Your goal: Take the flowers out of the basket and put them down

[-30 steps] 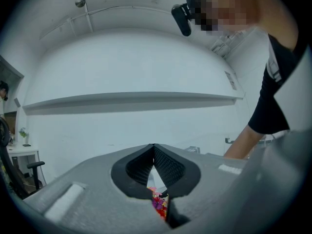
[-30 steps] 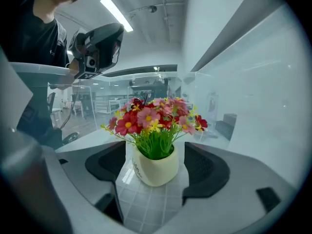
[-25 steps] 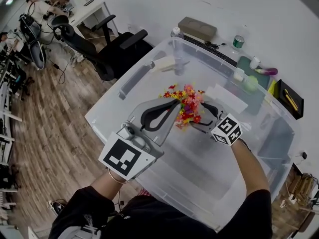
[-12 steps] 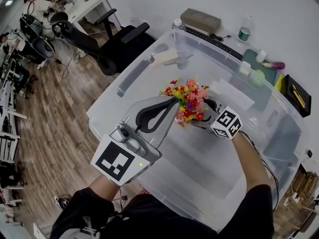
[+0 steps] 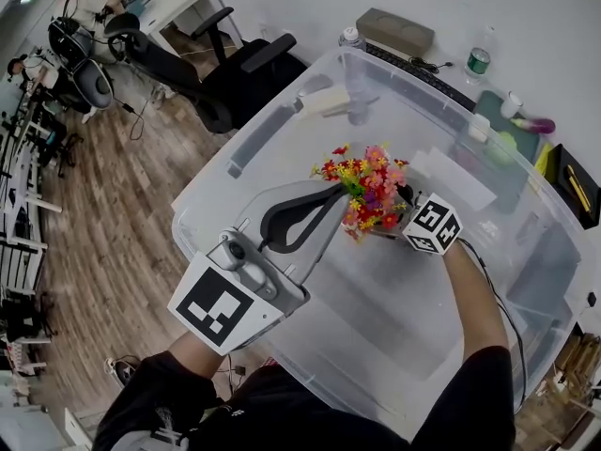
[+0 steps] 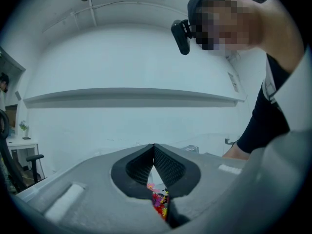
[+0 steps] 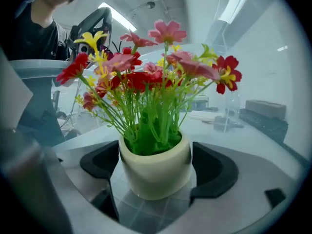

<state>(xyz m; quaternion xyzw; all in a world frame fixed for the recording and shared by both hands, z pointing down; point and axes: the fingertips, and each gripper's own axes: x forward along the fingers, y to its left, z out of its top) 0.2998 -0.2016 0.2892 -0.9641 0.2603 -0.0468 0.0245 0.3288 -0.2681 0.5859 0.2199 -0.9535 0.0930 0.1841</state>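
Pads of the right claw [image 7: 157, 160] stand wide apart on either side of a cream pot [image 7: 146, 179]. Its jaws have just been opening, and they no longer squeeze the pot. One pad is just beside the pot wall; whether it touches I cannot tell. The pot stands upright between the jaws on gridded clear plastic. Out of it rise the flowers [image 7: 151, 77], red, pink and yellow heads on thin green stems, spreading wider than the pot itself.

In the head view this claw reaches the flowers from their 4 o'clock, with its marker cube [image 5: 432, 224] trailing behind on the person's arm.

The left claw [image 6: 154, 150] is closed, jaws pressed together with nothing between them. It points level at the flowers from their 8 o'clock. A sliver of the coloured heads shows past its tips in the left gripper view.

Both claws and the flowers sit within the outline of a large clear bin [image 5: 394, 318], the flowers near its middle. The bin rests on a white bench [image 5: 554, 54]. On the bench at the bin's 12 o'clock lies a grey box [image 5: 394, 31], and at 1 o'clock stands a bottle with a green label [image 5: 479, 62]. At 11 o'clock, on the wooden floor [image 5: 103, 214], is a black office chair [image 5: 239, 78].
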